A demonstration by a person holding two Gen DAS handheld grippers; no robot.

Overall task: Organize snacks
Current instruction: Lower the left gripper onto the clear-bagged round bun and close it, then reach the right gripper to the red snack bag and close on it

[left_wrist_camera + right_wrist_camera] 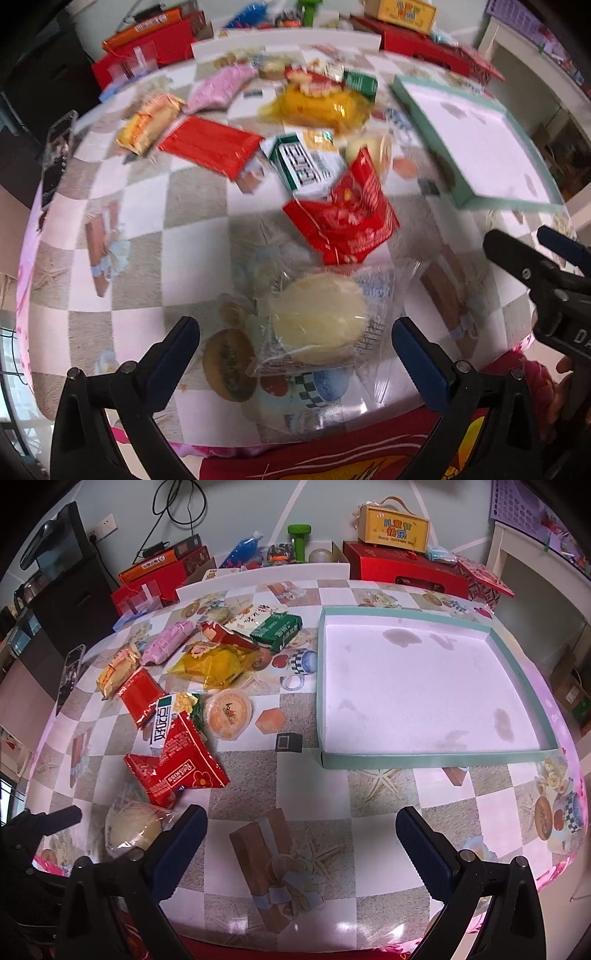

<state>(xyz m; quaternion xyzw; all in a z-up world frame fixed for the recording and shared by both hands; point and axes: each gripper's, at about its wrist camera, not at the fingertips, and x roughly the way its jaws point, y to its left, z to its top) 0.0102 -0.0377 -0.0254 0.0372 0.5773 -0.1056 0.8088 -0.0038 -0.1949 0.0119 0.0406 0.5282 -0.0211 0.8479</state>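
Note:
Several wrapped snacks lie in a loose pile on the checked table. A round pale cake in clear wrap (317, 317) lies between my open left gripper's (295, 350) fingers; it also shows in the right wrist view (133, 829). Beyond it lies a red packet (343, 218) (177, 764), then a green-and-white packet (306, 166), a flat red packet (210, 146), a yellow bag (321, 105) (214, 664) and a pink pack (166, 642). An empty teal-rimmed tray (424, 758) stands to the right. My right gripper (301, 845) is open and empty over bare table near the front edge.
Red gift boxes (406, 568), a yellow carton (393, 528) and bottles stand along the back of the table. A phone (68, 675) lies at the left edge. A small black cube (288, 742) sits beside the tray. The right gripper shows at the right in the left wrist view (546, 266).

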